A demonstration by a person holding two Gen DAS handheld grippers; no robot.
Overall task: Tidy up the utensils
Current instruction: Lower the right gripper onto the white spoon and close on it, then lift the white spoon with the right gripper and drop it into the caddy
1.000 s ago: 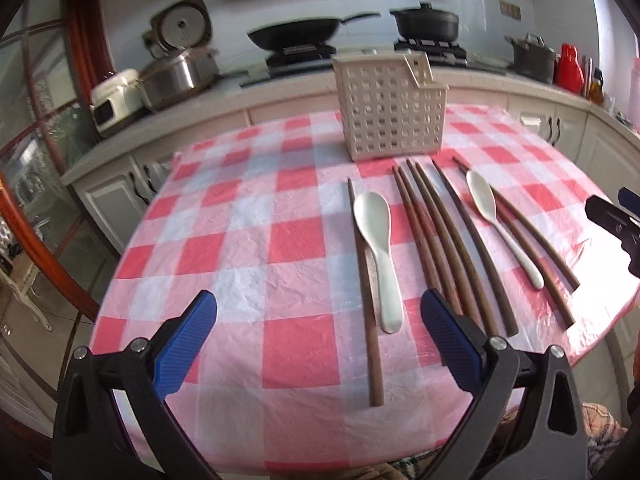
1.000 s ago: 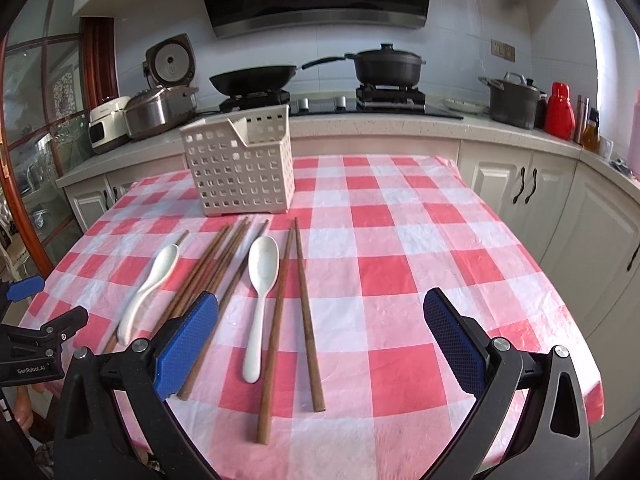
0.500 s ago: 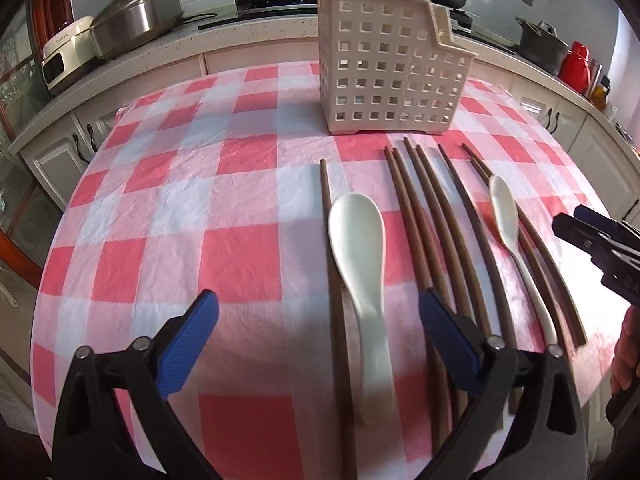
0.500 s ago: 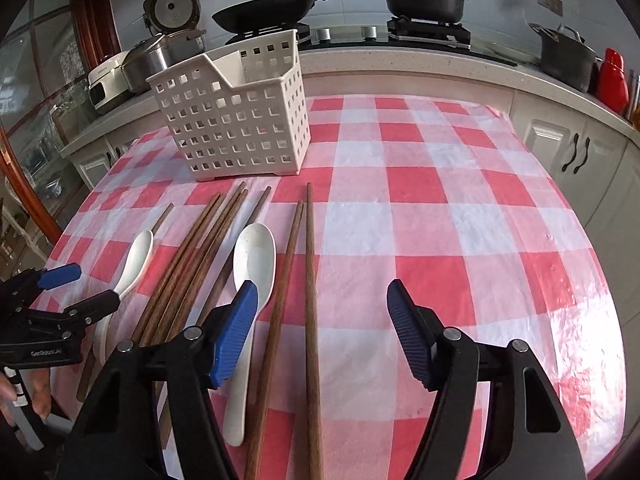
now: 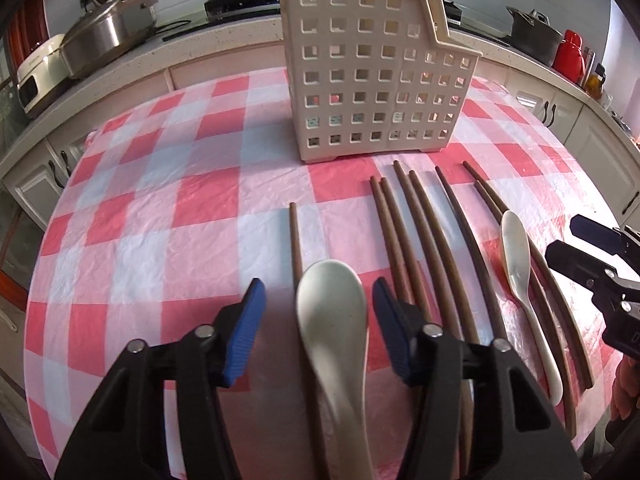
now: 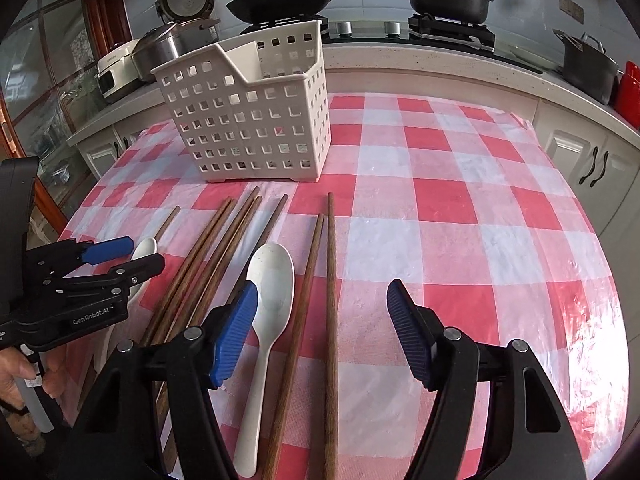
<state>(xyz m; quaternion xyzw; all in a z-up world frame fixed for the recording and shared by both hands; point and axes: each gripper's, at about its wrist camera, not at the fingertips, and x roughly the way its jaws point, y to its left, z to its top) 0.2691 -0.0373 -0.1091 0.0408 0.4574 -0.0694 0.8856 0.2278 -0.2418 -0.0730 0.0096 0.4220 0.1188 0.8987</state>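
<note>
Jaws, left: the left gripper (image 5: 318, 322) is closing, its blue pads (image 5: 245, 332) on either side of the near spoon (image 5: 334, 320) and clear of it; nothing is gripped.
Jaws, right: the right gripper (image 6: 320, 330) stands partly open, its pads (image 6: 234, 334) apart, with two chopsticks (image 6: 330, 304) lying between them untouched.
Near spoon: white, flat on the worktop (image 5: 168, 216), bowl end pointing toward the basket (image 5: 372, 76), a single chopstick (image 5: 297, 248) just beside it on its left.
Far spoon: the second white spoon (image 6: 270, 292) lies just beside the right gripper's left pad, outside the gap; whether they touch cannot be told.
Chopsticks: a bundle of brown sticks (image 5: 424, 232) lies between the two spoons, roughly parallel, tips toward the basket.
Basket: white, perforated, upright at the far side of the checked cloth (image 6: 460, 208), divided inside; no utensil shows in it.
Hand: a person's fingers (image 6: 24, 376) show at the grip of the left gripper in the right wrist view.
Background: pans (image 6: 280, 0) on a stove and a rice cooker (image 5: 108, 28) on the counter behind.
</note>
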